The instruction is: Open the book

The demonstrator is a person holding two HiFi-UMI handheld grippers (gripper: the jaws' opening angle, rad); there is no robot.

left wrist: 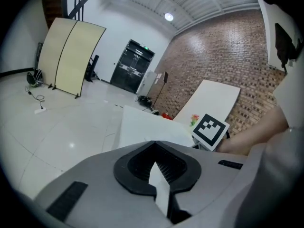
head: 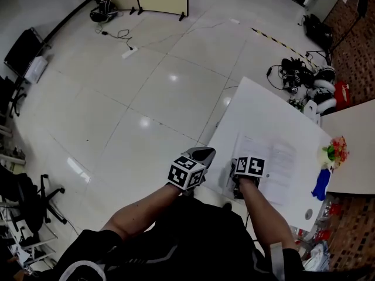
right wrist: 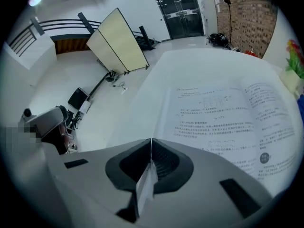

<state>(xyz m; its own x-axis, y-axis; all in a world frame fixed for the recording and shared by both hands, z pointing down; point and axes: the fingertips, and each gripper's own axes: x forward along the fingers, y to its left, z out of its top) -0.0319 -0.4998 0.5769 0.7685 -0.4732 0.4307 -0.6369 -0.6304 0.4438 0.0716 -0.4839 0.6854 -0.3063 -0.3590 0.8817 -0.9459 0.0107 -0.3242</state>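
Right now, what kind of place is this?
Probably a lab or studio workroom, not a home. It has a big shiny tiled floor, a brick wall, a folding screen, and a pile of cables and gear on the floor near the white table with the open book.

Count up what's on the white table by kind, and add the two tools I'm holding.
Open book: 1
Bunch of flowers: 1
Blue thing: 1
Small round grey thing: 1
Tools: 2, the left tool and the right tool
Total: 6
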